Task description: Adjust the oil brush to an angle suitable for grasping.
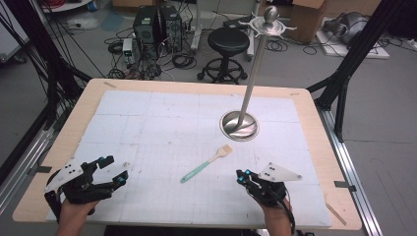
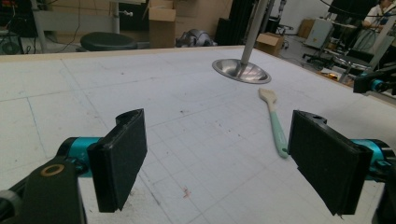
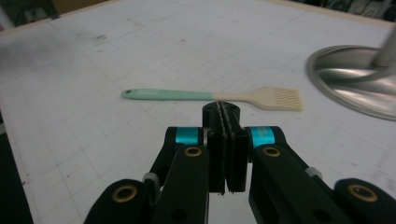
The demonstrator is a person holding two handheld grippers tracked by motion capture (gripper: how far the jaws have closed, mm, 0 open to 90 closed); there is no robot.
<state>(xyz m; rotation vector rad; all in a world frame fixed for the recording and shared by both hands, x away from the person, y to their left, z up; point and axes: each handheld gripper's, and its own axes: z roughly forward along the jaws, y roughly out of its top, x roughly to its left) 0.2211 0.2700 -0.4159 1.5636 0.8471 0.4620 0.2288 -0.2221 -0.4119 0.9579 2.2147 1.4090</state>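
Note:
A basting brush (image 1: 206, 164) with a mint-green handle and cream bristles lies flat on the white mat, in the middle toward the front. It appears in the left gripper view as the brush (image 2: 276, 122) and in the right gripper view as the brush (image 3: 212, 96). My left gripper (image 1: 114, 171) rests near the front left corner, jaws wide apart and empty, seen as the left gripper (image 2: 224, 163). My right gripper (image 1: 241, 176) sits at the front right, jaws pressed together on nothing, seen as the right gripper (image 3: 226, 126), just short of the brush.
A steel stand with a round dished base (image 1: 239, 125) and a tall pole (image 1: 255, 69) rises from the mat behind the brush. The wooden table edge (image 1: 319, 128) frames the mat. A stool (image 1: 228, 42) and computer gear sit on the floor beyond.

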